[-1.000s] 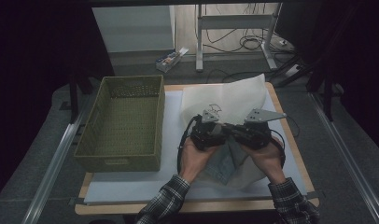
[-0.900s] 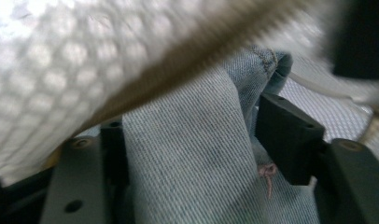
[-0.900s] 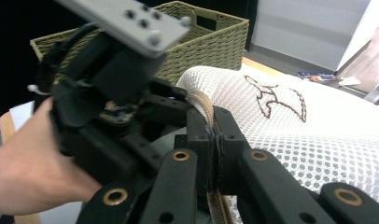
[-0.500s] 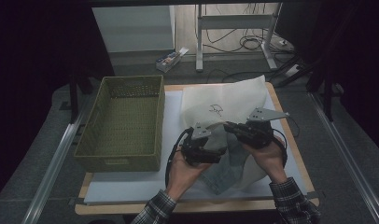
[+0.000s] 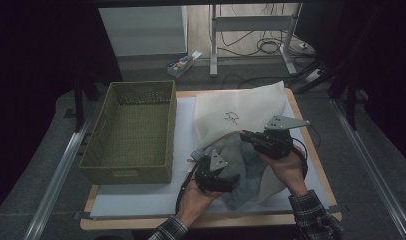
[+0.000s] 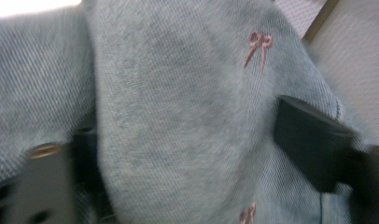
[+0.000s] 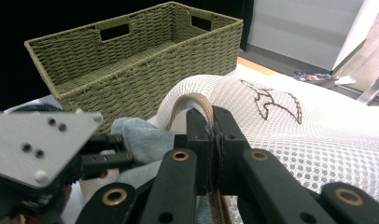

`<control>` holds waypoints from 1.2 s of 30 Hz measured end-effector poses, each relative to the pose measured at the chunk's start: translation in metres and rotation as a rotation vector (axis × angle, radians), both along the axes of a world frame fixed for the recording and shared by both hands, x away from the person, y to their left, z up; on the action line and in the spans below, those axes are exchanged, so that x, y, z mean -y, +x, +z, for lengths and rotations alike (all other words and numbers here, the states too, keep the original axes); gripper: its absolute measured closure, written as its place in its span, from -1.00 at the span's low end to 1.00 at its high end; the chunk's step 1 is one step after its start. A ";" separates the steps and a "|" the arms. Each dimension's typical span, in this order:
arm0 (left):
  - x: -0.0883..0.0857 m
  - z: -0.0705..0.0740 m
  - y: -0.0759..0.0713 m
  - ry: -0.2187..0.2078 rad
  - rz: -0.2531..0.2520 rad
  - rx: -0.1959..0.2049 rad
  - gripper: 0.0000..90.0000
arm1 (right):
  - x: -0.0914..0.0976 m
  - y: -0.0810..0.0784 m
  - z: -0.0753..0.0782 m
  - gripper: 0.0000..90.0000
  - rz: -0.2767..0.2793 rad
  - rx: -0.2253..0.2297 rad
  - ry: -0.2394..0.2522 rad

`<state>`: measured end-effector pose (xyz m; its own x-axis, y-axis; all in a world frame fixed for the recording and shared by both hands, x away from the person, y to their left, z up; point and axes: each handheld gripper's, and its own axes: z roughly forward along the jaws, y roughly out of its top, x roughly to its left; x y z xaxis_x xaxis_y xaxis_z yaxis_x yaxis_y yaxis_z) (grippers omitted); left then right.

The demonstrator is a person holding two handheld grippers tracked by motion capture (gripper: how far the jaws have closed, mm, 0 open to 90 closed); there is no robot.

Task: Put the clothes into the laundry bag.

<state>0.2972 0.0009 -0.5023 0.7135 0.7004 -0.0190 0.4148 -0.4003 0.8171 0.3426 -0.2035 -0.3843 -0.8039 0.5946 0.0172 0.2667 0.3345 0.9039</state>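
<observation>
Since half a second ago, my left gripper (image 5: 217, 176) has drawn back toward me, to about 6 o'clock on the table, and more of the grey-blue garment (image 5: 246, 165) has come out of the white mesh bag (image 5: 238, 111). My right gripper (image 5: 269, 141) has stayed near the middle of the table, a little toward 3 o'clock. In the right gripper view its jaws are pressed together on the bag's tan edge strap (image 7: 197, 100), holding the bag's mouth up. In the left gripper view my jaws stand to either side of a thick fold of the garment (image 6: 178, 121) (small pink bows are stitched on it), so I judge they are clamped on that fold. The garment lies between my two grippers, its length running from the bag's mouth at about 1 o'clock down toward my left gripper at 6 o'clock, part of it perhaps inside the bag. The bag itself stretches away toward 12 o'clock. The green woven basket (image 5: 129, 131) sits at 9 o'clock, nearer my left gripper, so that hand is better placed to carry the garment there, if that is the aim.
</observation>
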 end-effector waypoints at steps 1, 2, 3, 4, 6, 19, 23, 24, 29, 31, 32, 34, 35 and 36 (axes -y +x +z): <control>0.000 -0.003 0.000 0.007 -0.001 -0.007 -0.35 | 0.000 0.000 0.000 0.90 0.000 0.000 0.000; -0.001 -0.005 0.001 0.008 -0.012 -0.024 -0.14 | 0.000 0.000 0.000 0.90 -0.001 0.000 0.000; -0.001 -0.007 0.002 0.010 -0.026 -0.045 0.08 | 0.000 0.000 0.000 0.90 -0.001 -0.002 0.000; -0.001 -0.009 0.003 0.011 -0.029 -0.074 0.27 | 0.000 0.000 0.000 0.90 -0.001 -0.003 0.001; -0.004 -0.008 0.004 -0.007 -0.043 -0.099 0.77 | -0.001 0.000 -0.001 0.90 0.000 -0.001 -0.002; -0.012 0.036 0.019 -0.147 0.030 -0.025 0.92 | -0.006 -0.004 0.000 0.90 0.016 0.000 -0.008; -0.010 0.046 0.030 -0.179 0.063 -0.005 0.92 | -0.009 -0.006 0.001 0.91 0.027 0.003 -0.009; -0.008 0.048 0.033 -0.181 0.071 -0.003 0.92 | -0.010 -0.007 0.001 0.91 0.030 0.005 -0.012; -0.003 0.054 0.044 -0.185 0.096 -0.010 0.92 | -0.013 -0.011 0.003 0.91 0.038 0.009 -0.014; -0.001 0.054 0.047 -0.178 0.102 -0.011 0.92 | -0.013 -0.011 0.004 0.91 0.044 0.008 -0.009; 0.000 0.054 0.049 -0.176 0.107 -0.014 0.91 | -0.013 -0.012 0.004 0.91 0.048 0.006 -0.007; 0.000 0.053 0.052 -0.185 0.116 -0.020 0.91 | -0.014 -0.013 0.005 0.91 0.053 0.003 -0.008; 0.000 0.053 0.053 -0.185 0.122 -0.021 0.91 | -0.015 -0.013 0.005 0.91 0.055 0.005 -0.011; 0.000 0.053 0.055 -0.187 0.128 -0.024 0.91 | -0.015 -0.013 0.005 0.91 0.058 0.006 -0.012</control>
